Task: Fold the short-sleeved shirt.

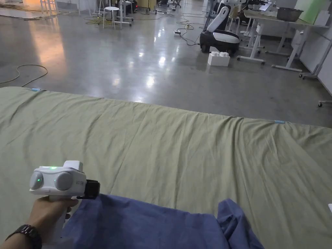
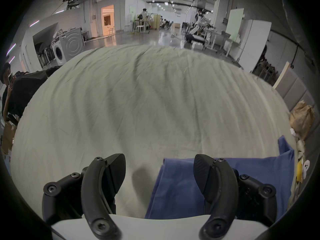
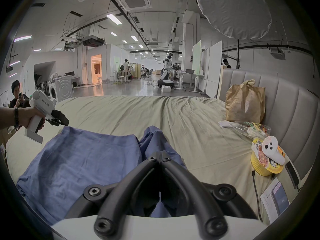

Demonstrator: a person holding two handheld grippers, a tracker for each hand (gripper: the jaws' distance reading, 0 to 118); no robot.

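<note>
Blue shirt (image 3: 83,159) is lying crumpled at the near edge of the bed (image 1: 181,142), which is wearing an olive-green sheet. The left gripper (image 2: 159,176) is hovering just above the shirt's left corner, its jaws standing wide apart with nothing between them, one over bare sheet and the other over blue cloth. The right gripper (image 3: 159,154) is sitting toward the shirt's right side, jaws meeting at the tips and pinching a raised fold of the blue fabric. A brown paper bag (image 3: 245,103) is leaning against the padded headboard (image 3: 285,105) along the bed's right edge.
</note>
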